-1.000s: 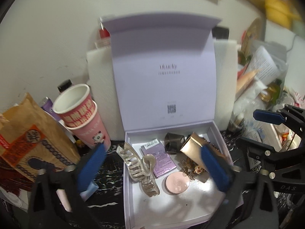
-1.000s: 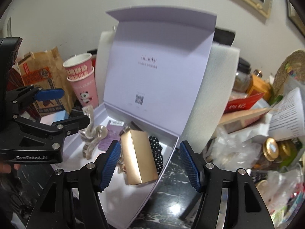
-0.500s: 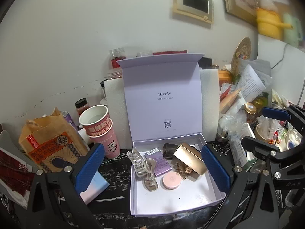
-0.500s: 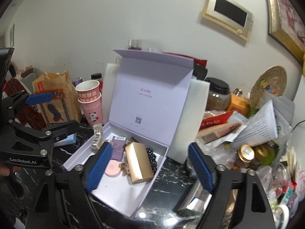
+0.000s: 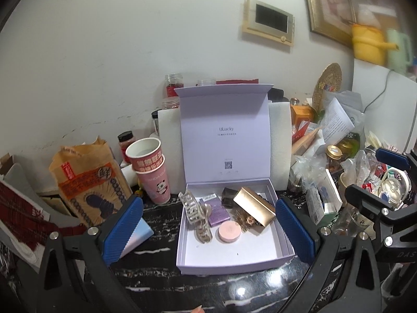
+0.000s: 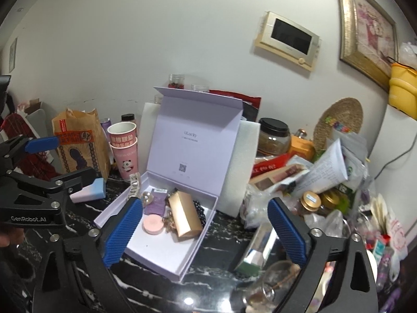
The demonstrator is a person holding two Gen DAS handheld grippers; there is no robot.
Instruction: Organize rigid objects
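I had pulled both grippers back and up from the lilac gift box (image 5: 229, 260); a second earlier its tray filled both views, and now the whole box with its lid standing open sat small on the black marbled bench (image 5: 208, 287), well apart from my fingers. The gold case (image 6: 185, 215), which had lain between the right gripper's pads then, now rested inside the tray, leaning across the dark beaded piece at the far side. I took that to mean the drop was done and the case counted as put away.

The right gripper (image 6: 204, 232) was empty and its jaws were opening, already spread wide, with nothing pressed between the blue pads. The left gripper (image 5: 208, 230) also stood wide and held nothing.

In the tray with the case lay the beige claw clip (image 5: 196, 214), the purple card box (image 5: 217, 208) and the pink round compact (image 5: 229, 230); the near half of the tray was bare. The stacked paper cups (image 5: 149, 167) stood just left of the box. I judged the next pick would come from the clutter at the right.
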